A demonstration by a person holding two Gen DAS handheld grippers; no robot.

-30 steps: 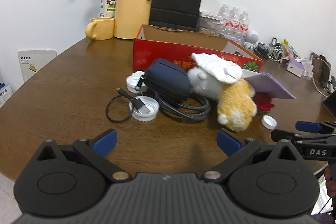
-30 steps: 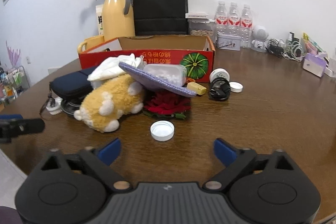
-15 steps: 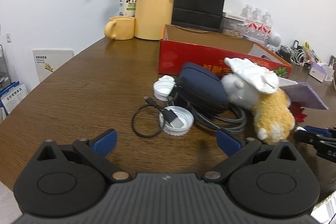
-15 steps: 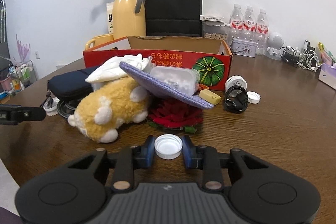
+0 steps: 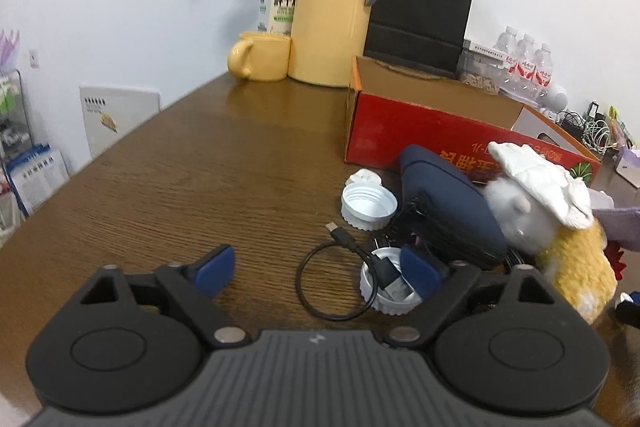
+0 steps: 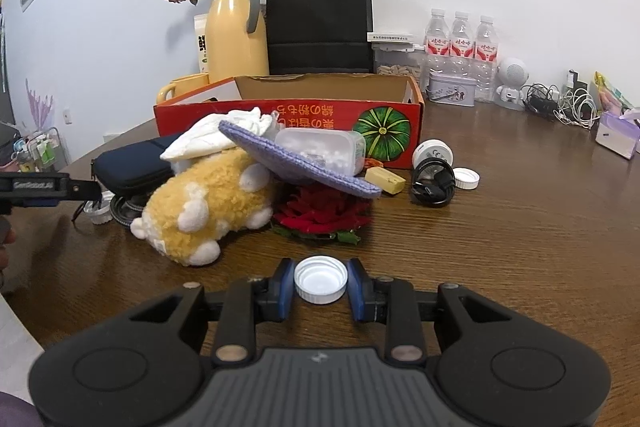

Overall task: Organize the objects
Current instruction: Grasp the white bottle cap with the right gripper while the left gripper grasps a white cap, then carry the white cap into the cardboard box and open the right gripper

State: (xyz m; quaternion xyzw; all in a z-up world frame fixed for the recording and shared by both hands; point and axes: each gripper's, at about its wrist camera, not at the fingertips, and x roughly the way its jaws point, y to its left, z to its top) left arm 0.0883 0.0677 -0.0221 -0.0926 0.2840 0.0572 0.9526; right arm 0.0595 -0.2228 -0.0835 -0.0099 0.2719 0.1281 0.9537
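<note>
Your right gripper now has its blue pads pressed against both sides of the white bottle cap, where a second ago they stood wide apart with the cap lying well ahead of them. Your left gripper has pushed forward and leftward along the table, so the ridged white lid holding the black cable's plug now sits just beside its right pad.

Right gripper clamped on something, left gripper spread wide
</note>
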